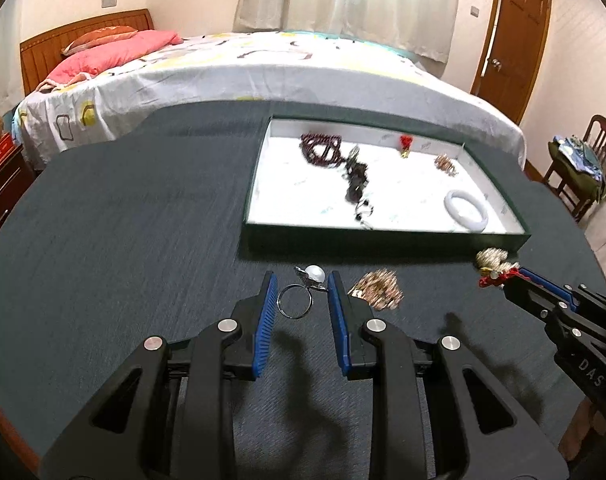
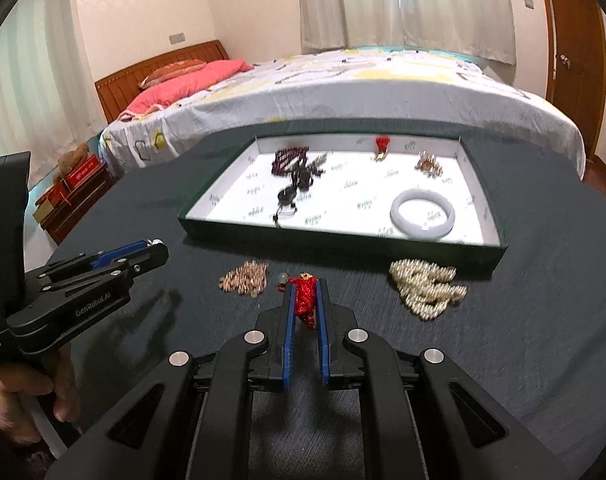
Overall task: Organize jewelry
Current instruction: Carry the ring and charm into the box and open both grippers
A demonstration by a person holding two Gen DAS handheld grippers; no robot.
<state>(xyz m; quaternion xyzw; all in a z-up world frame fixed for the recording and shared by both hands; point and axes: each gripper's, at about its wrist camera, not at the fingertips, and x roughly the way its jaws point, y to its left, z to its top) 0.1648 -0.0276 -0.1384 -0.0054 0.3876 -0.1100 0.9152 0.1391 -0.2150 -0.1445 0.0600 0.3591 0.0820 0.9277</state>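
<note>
A green tray with a white floor [image 1: 259,184] [image 2: 207,204] holds dark red beads [image 1: 321,148], a black pendant cord [image 1: 357,184], a red charm [image 1: 405,144], a white bangle [image 1: 466,211] [image 2: 422,215] and a small gold piece [image 1: 445,164]. My left gripper [image 1: 302,286] is open, its jaws either side of a pearl ring [image 1: 303,290] lying on the dark table. My right gripper [image 2: 305,292] [image 1: 503,276] is shut on a red knot charm [image 2: 306,300].
A rose-gold chain pile [image 1: 379,290] [image 2: 245,278] lies between the grippers. A pearl necklace heap [image 2: 427,284] [image 1: 491,258] lies by the tray's near right corner. A bed [image 1: 223,72] stands behind the table, a chair [image 1: 583,164] at right.
</note>
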